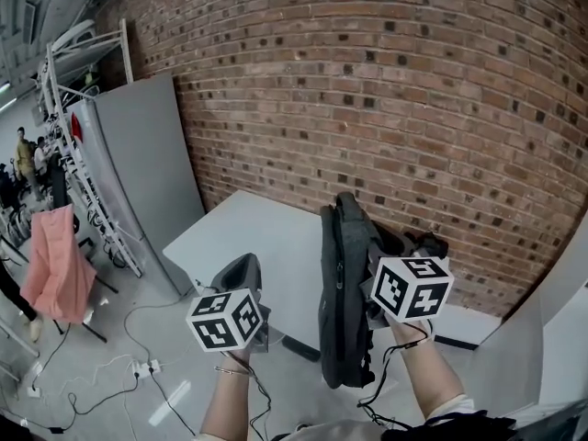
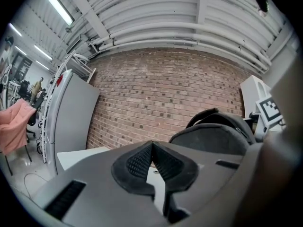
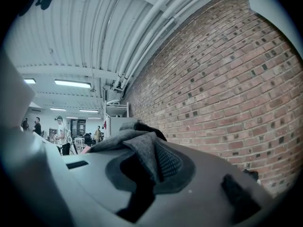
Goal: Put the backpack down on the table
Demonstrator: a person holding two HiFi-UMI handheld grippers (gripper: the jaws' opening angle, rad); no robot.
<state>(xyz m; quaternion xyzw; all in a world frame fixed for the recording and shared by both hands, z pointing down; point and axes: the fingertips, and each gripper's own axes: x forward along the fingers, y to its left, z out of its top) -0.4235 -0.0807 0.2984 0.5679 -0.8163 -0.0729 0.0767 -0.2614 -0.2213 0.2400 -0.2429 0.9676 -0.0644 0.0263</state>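
In the head view, a brick wall (image 1: 386, 81) was seen across the background from 10 to 3 o'clock, with the grey surface (image 1: 257, 237) set against it near the centre. A tall grey panel (image 1: 152, 154) was propped at 10 o'clock of the surface, beside a white rack (image 1: 78, 108), and a pink cloth (image 1: 57, 265) was draped at the 9 o'clock edge of the view. Cables (image 1: 110, 366) and a power strip (image 1: 145, 368) were strewn on the floor at 8 o'clock, and a white panel (image 1: 551, 338) was stood at 4 o'clock. The backpack (image 1: 342, 292) was held off the surface, hung at the surface's near right edge, its upper part seen against the surface top and its lower end against the floor. Its long axis was run from 12 to 6 o'clock, the top being turned towards the wall at 12 and the bottom towards the person at 6; a narrow zipped side was presented to the head camera, and the straps were bunched at its 2 o'clock. The right claw (image 3: 154, 157) was clamped on a fold of the backpack's grey fabric. The left claw (image 2: 152, 150) was found pressed together with nothing between its pads, and was held just beside the backpack at its 8 o'clock, in front of the surface's near edge.
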